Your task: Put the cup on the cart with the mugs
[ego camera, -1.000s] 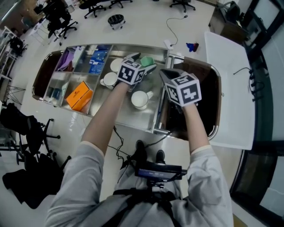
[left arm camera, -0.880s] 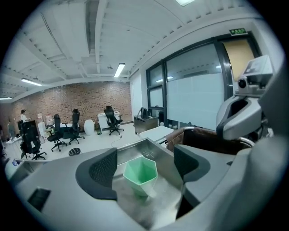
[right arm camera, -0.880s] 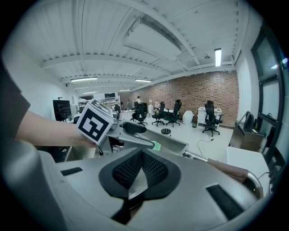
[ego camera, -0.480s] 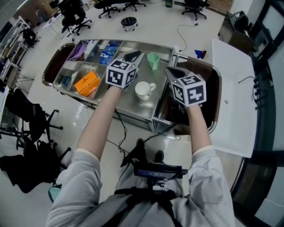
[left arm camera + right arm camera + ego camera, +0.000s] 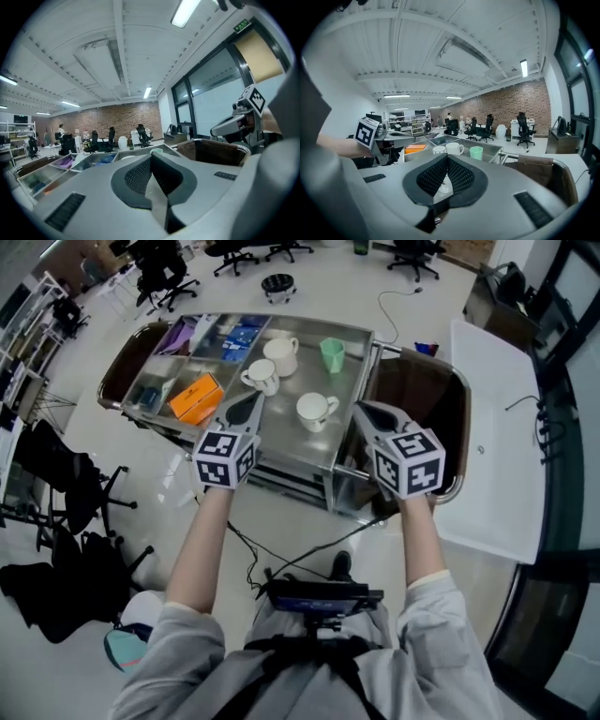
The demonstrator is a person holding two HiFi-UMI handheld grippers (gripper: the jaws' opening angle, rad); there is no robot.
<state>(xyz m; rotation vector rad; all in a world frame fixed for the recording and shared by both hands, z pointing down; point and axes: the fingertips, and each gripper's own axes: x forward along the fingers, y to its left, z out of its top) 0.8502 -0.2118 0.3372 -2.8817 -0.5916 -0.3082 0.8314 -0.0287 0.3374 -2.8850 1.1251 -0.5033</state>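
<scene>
Steel cart [image 5: 292, 444] ahead of us carries one green cup [image 5: 332, 354] near three white mugs [image 5: 314, 410], plus one orange box [image 5: 196, 397]. Our left gripper [image 5: 253, 401] has just been closing its jaws, which now meet empty; our right gripper [image 5: 361, 409] is likewise closed and empty.

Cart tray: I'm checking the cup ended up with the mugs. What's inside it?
A green cup stands beside three white mugs; an orange box and blue packets lie in the left compartments. The left gripper covers part of the tray's front edge.
</scene>
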